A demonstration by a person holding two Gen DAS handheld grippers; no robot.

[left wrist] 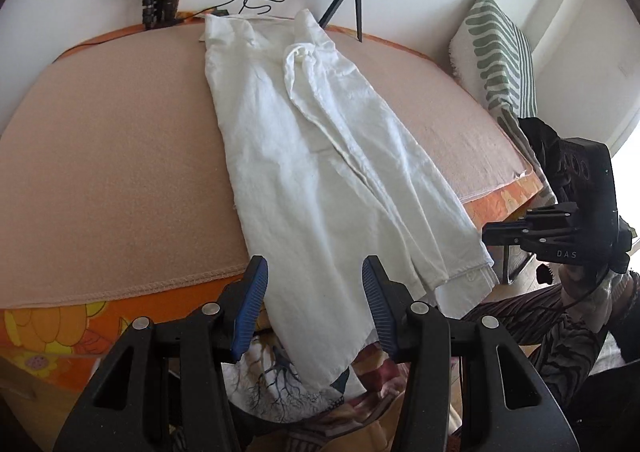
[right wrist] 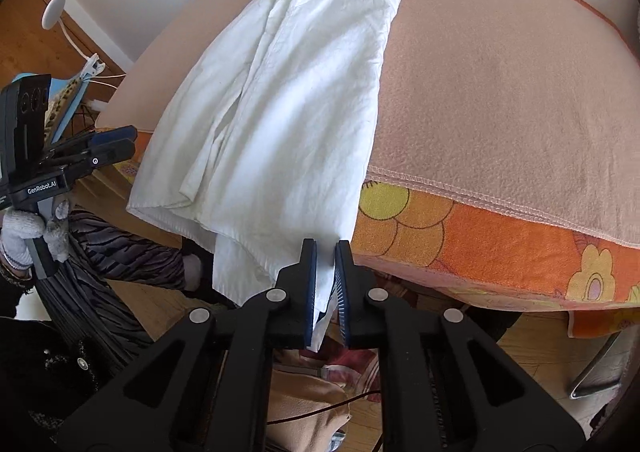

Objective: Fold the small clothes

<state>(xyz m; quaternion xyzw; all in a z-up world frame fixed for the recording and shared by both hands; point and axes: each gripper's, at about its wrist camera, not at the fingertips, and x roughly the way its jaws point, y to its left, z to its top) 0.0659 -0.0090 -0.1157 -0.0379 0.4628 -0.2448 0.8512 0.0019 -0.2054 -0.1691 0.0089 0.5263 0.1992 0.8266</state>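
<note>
While draped off the table (right wrist: 480, 100), white shirt (right wrist: 280, 92) hem between right claw (right wrist: 326, 284) pads.

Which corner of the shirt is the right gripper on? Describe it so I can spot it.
A white shirt lies along the pink blanket, its hem overhanging the near edge. The right gripper pinches the hanging hem corner beside the orange flowered cover, the lowest point of the cloth.

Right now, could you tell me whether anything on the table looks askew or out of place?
Yes: the white garment lies crooked across the pink blanket, creased, its near end hanging off the table edge, where the right gripper pinches a corner.
</note>
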